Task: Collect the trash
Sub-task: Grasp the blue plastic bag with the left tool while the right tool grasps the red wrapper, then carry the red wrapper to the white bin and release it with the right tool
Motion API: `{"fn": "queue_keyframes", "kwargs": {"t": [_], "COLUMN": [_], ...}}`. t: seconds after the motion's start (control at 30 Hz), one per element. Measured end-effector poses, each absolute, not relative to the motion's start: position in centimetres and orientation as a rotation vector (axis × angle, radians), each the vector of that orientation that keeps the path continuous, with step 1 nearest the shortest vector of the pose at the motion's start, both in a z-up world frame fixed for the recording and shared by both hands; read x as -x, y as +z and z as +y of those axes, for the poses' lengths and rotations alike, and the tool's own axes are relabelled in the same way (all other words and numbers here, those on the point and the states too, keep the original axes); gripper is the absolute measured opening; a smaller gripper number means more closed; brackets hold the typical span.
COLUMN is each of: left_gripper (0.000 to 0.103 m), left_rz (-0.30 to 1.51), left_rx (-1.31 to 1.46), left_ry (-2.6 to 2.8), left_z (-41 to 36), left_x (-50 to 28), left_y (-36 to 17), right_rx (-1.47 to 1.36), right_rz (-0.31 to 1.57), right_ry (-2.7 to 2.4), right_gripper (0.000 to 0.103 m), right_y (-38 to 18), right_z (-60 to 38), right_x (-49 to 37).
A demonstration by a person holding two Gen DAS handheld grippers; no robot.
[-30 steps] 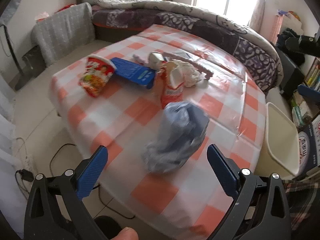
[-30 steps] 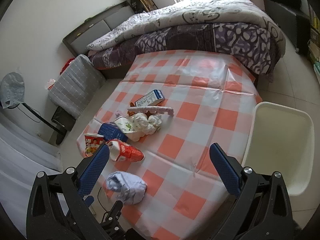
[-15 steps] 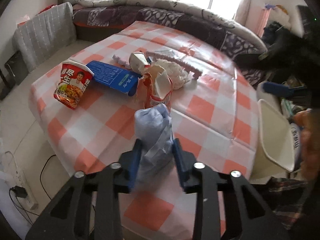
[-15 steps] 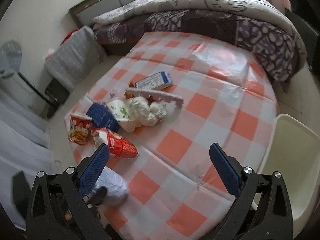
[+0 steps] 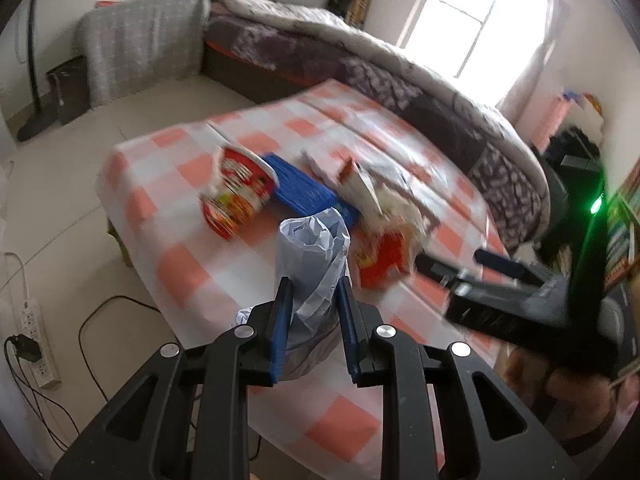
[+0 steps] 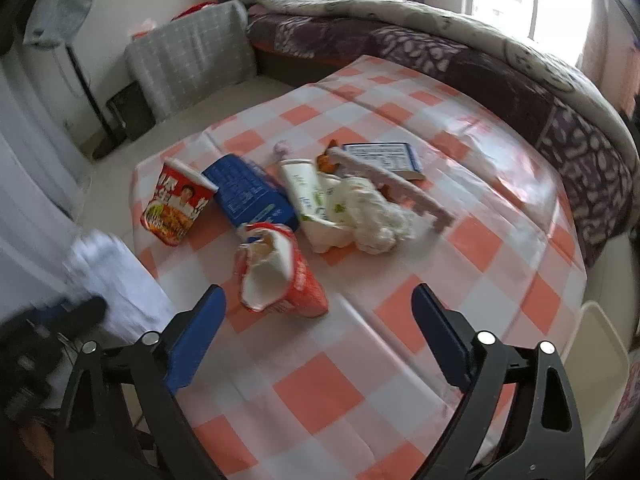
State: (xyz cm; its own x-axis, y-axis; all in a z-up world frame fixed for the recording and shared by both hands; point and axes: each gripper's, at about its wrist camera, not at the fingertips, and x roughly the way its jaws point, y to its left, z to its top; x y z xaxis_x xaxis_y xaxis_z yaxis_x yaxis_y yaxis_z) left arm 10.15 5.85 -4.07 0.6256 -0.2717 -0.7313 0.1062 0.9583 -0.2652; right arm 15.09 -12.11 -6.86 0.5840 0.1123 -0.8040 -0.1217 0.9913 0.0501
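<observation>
My left gripper (image 5: 314, 300) is shut on a crumpled pale blue plastic bag (image 5: 312, 256) and holds it up over the near-left corner of the checked table (image 5: 192, 272); the bag also shows blurred in the right wrist view (image 6: 116, 280). My right gripper (image 6: 318, 324) is open and empty, low over the table just in front of a torn red snack bag (image 6: 280, 276). Behind it lie a red noodle cup (image 6: 176, 208), a blue carton (image 6: 250, 196), a white-green carton (image 6: 316, 204), crumpled white tissue (image 6: 380, 216) and a pink strip (image 6: 396, 188).
A white bin (image 6: 596, 360) stands at the table's right edge. A bed with a patterned quilt (image 6: 480, 52) runs behind the table. A grey chair (image 6: 192, 60) and a fan (image 6: 60, 12) stand at the left. A power strip and cables (image 5: 32, 328) lie on the floor.
My left gripper closed on the pale blue bag and lifted it off the table toward the left. My right gripper came down closer to the table near the red snack bag, still open.
</observation>
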Motion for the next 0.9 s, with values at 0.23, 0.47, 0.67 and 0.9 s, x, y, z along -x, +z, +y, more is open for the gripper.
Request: {"fn": "queue_keyframes", "kwargs": {"t": [0.23,0.47,0.67,0.9], "left_gripper": [0.023,0.024,0.024,0.024], "left_rz": [0.871,0.859,0.839,0.826], "left_rx": [0.222,0.209,0.205,0.190], "left_ry": [-0.170,-0.175,-0.186,-0.203], "left_z": [7.1,7.0,6.3,5.2], "left_x": [-10.8,-10.6,-10.2,-9.8], "left_y": [-4.3,-4.3,-3.8,-3.5], "right_rx": [0.053,0.000,-0.034,-0.069], "right_rz": [0.991,0.968,0.919,0.859], "right_ry": [0.159,0.142,0.124,0.100], "right_gripper": [0.051,0.026,0.023,0.023], "right_y": [-8.6,-8.1,-6.5,-4.7], "right_z": [-9.8,-10.1,-11.4,-13.4], "right_x": [-16.6,-16.6,-15.9,-14.5]}}
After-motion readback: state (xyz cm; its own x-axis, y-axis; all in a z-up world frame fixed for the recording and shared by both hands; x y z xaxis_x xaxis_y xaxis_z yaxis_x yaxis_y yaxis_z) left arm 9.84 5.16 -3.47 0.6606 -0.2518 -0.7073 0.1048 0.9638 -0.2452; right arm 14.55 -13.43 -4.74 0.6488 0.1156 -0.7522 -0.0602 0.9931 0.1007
